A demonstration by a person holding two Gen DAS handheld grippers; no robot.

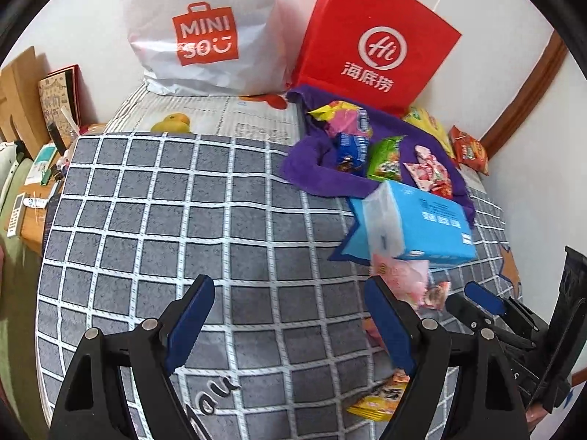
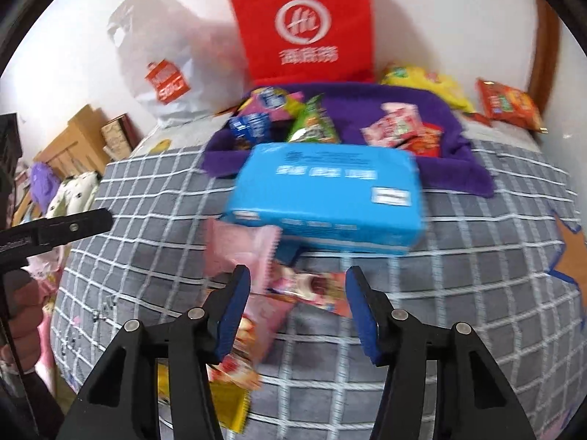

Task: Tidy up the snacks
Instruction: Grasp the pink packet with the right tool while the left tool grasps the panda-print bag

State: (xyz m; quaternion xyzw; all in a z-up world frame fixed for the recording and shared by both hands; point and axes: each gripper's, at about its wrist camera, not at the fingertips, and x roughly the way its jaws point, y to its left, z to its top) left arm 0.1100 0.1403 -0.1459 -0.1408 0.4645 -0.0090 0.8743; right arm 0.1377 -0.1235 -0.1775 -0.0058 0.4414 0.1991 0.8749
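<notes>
Several snack packets lie on a grey checked blanket (image 1: 183, 227). In the right wrist view my right gripper (image 2: 299, 293) hovers low over a pink-and-red packet (image 2: 315, 289), which lies between its blue pads without being pressed. A pale pink packet (image 2: 238, 245) and a yellow packet (image 2: 227, 403) lie by its left finger. A blue box (image 2: 323, 198) sits just beyond. My left gripper (image 1: 290, 304) stands open over bare blanket, to the left of the blue box (image 1: 414, 223), the pink packet (image 1: 403, 275) and the right gripper (image 1: 477, 300).
A purple cloth (image 1: 312, 161) holds several more snacks in front of a red paper bag (image 1: 374, 44) and a white shopping bag (image 1: 205, 29) against the wall. Orange and yellow packets (image 2: 510, 102) lie at the far right. A cluttered wooden side table (image 1: 33, 183) stands to the left.
</notes>
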